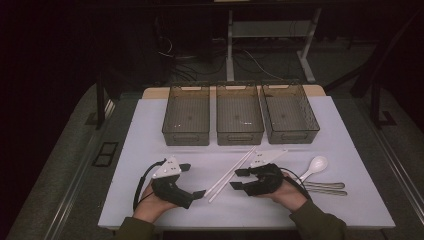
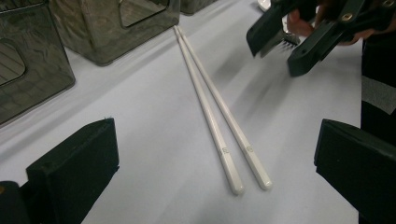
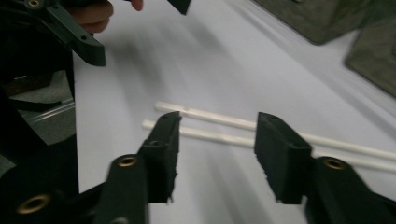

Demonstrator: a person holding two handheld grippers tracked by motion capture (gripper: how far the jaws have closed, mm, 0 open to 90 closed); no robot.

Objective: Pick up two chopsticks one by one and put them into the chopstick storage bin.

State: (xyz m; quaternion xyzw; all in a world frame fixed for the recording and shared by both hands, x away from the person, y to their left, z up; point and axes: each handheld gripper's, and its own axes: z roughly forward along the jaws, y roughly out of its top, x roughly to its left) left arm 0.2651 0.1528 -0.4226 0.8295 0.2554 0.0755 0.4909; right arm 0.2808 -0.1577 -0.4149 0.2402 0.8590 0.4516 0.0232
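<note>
Two white chopsticks [image 1: 227, 175] lie side by side, slanting across the middle of the white table top. My left gripper [image 1: 192, 180] rests just left of their near ends, jaws wide open and empty. In the left gripper view the chopsticks [image 2: 210, 107] stretch away between its jaws, and the right gripper [image 2: 280, 46] hangs beyond them. My right gripper [image 1: 237, 179] hovers just right of the chopsticks, open, with nothing between its pads. In the blurred right gripper view its jaws [image 3: 219, 140] frame the chopsticks [image 3: 219, 120] on the table beneath.
Three dark see-through bins [image 1: 186, 137] [image 1: 239, 137] [image 1: 292, 136] stand in a row at the back. A white spoon [image 1: 314, 166] and metal cutlery [image 1: 325, 188] lie at the right. The table's front edge [image 1: 200, 225] is near both hands.
</note>
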